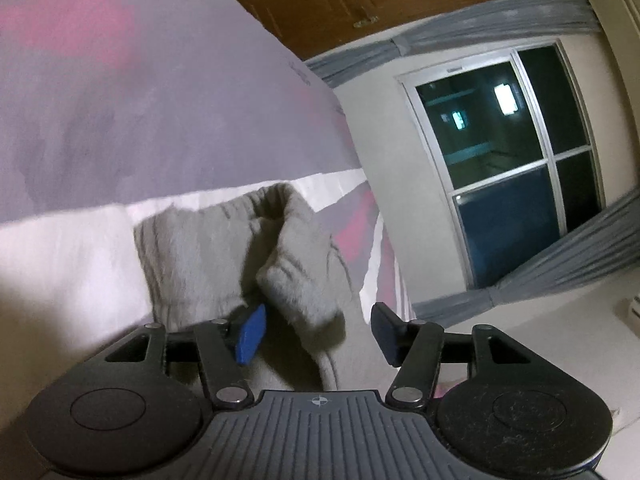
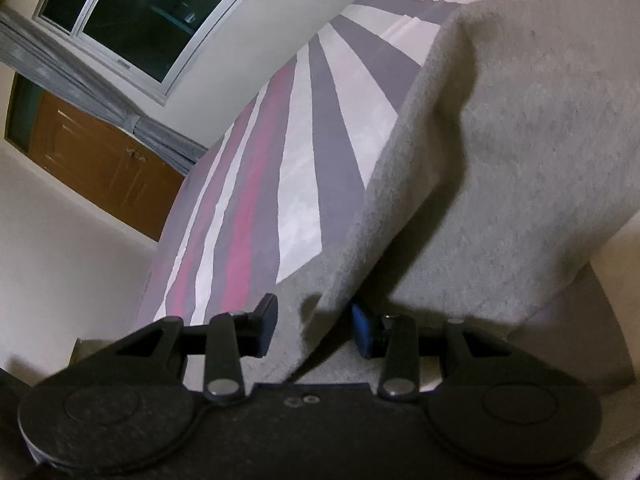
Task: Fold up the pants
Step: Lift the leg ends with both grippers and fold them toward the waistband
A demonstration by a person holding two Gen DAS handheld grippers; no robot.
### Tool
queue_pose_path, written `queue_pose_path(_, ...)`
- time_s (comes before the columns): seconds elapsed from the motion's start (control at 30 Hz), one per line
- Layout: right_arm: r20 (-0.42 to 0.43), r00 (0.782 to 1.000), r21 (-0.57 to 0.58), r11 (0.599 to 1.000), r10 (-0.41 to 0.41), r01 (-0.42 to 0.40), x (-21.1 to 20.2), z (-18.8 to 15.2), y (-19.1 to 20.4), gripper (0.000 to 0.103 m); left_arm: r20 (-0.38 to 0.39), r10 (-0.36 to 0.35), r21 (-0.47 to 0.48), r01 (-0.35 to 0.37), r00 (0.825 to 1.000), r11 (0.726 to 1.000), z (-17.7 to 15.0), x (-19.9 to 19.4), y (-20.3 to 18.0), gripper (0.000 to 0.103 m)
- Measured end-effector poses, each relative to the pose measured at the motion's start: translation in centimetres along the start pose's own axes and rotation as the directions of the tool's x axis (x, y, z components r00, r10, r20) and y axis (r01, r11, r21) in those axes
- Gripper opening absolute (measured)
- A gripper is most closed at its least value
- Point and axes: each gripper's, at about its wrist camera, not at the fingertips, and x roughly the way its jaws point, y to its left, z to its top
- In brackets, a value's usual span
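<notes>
Grey fleece pants (image 1: pixel 208 256) lie bunched on the striped pink-grey-white bedspread (image 2: pixel 256 208). Left gripper (image 1: pixel 316 334) jaws apart, cloth between – seemingly unpinched. Right gripper (image 2: pixel 316 330) part-open around a fold edge; grip uncertain – fold could slip, flop open.

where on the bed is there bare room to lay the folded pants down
Bare bedspread lies open between the grey pants and the edge of the bed toward the wall with the window. In the left wrist view more open cover runs beyond the pants' waistband. It is crowded at both grippers, left and right, where fabric bunches between the fingers.
</notes>
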Motion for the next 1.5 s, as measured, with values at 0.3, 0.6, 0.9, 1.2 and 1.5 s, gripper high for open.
queue_pose_path(0.3, -0.007, 0.999, -0.037, 0.998, -0.053, 0.052, 0.0, 0.7, 0.6, 0.006, -0.056, 0.064, -0.016, -0.065, 0.996, 0.998, 1.2, 4.0, -0.6, 0.027)
queue_pose_path(0.6, 0.106, 0.993, -0.318, 0.948, 0.052, -0.015, -10.9, -1.9, 7.4, 0.005, -0.074, -0.022, 0.074, 0.027, 0.997, 0.997, 6.8, 1.4, -4.9, 0.025)
queue_pose_path(0.9, -0.022, 0.998, -0.301, 0.953, -0.052, 0.043, -16.7, -13.7, 4.5, 0.005, -0.223, 0.213, 0.209, -0.167, 0.951, 0.964, 7.3, 1.4, -0.3, 0.024)
queue_pose_path(1.2, -0.067, 0.989, -0.198, 0.973, -0.133, 0.117, -15.5, -16.3, 1.0, 0.006, -0.197, 0.161, 0.208, -0.119, 0.967, 0.971, 6.8, 0.5, -0.1, 0.024)
queue_pose_path(1.5, 0.033, 0.998, -0.253, 0.965, -0.058, 0.064, -19.2, -14.5, 4.2, 0.006, -0.151, 0.164, 0.292, -0.115, 0.975, 0.95, 9.0, -2.2, -2.2, 0.024)
